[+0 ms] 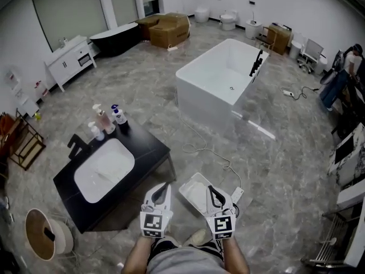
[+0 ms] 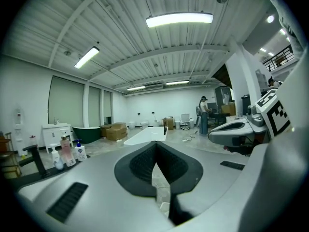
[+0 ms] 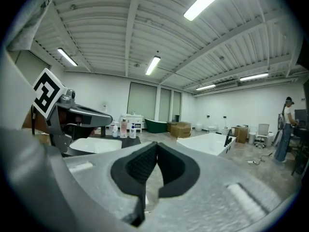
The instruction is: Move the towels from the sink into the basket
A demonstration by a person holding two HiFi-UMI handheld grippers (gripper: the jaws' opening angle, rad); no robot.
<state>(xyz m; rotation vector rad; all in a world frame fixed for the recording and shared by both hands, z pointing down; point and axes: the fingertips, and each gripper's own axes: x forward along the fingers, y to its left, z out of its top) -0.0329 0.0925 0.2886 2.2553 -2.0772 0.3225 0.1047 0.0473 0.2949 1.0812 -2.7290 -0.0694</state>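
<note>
The left gripper (image 1: 165, 185) and right gripper (image 1: 211, 188) hang close to the person's body, each with its jaws pressed together on nothing. Just left and farther off, the sink (image 1: 114, 156) sits in its black counter (image 1: 148, 144). No towel shows clearly in the white basin (white cloth on white would hide well). The round basket (image 1: 40, 233) stands on the floor, near left of the counter. The reach has not begun, I judge. To do it well, spread the left jaws before descending, come in over the near rim, and keep clear of the bottles (image 1: 105, 120) and faucet (image 1: 77, 146) along the far edge.
</note>
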